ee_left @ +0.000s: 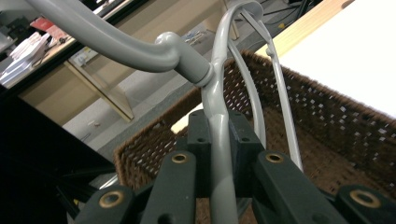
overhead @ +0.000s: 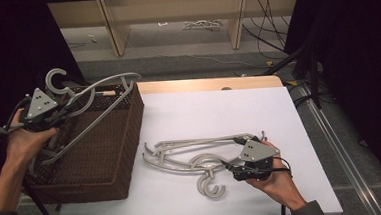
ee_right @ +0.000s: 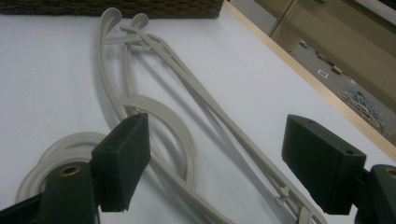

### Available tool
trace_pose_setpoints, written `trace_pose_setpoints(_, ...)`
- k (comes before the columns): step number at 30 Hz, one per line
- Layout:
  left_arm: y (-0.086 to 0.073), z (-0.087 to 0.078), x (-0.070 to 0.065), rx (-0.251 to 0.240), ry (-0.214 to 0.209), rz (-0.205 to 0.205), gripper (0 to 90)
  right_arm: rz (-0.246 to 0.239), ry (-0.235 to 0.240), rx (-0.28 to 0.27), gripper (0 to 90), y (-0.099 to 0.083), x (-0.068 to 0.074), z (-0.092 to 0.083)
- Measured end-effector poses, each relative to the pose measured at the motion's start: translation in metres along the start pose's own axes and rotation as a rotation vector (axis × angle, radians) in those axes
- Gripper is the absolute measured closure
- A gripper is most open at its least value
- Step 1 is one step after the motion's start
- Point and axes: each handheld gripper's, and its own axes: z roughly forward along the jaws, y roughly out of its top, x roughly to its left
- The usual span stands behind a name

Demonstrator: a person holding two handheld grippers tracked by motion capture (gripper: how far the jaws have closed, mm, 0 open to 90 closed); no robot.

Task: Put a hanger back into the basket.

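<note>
Over the basket (overhead: 125, 141), left fingers (ee_left: 219, 140) clamp a grey hanger (ee_left: 219, 88); right fingers (ee_right: 322, 168) gape empty

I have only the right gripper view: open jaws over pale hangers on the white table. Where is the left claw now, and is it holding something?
Observer: The left claw is above the brown wicker basket, shut on a grey hanger.
Operator: On which part of the hanger does it grip?
Observer: In the left gripper view the jaws pinch the hanger just below the hook's neck.
Operator: And my right claw, how many hangers are below it?
Observer: The right claw is open beside a pile of hangers on the table; the exact number I cannot tell.
</note>
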Motion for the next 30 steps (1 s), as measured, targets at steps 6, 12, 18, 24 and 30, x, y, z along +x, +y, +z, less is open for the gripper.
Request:
trace_pose_setpoints(6, -0.011, 0.005, 0.002, 0.03, 0.002, -0.004, 81.8, -0.001, 0.002, 0.001, 24.7, 0.0, 0.0, 0.0)
trace_pose_setpoints(12, -0.019, 0.007, 0.003, 0.044, 0.008, -0.009, 81.7, 0.0, -0.002, -0.001, 24.7, 0.0, 0.0, 0.0)
trace_pose_setpoints(18, -0.028, 0.007, 0.005, 0.073, 0.001, -0.009, 81.7, -0.001, 0.0, 0.001, 24.7, -0.001, -0.001, 0.0)
trace_pose_setpoints(24, -0.037, 0.018, 0.001, 0.155, -0.025, -0.008, 81.6, -0.002, 0.004, 0.005, 24.7, -0.001, 0.0, 0.001)
trace_pose_setpoints(30, -0.045, 0.033, -0.006, 0.237, -0.043, -0.027, 81.5, -0.003, 0.006, 0.006, 24.7, -0.001, 0.0, 0.002)
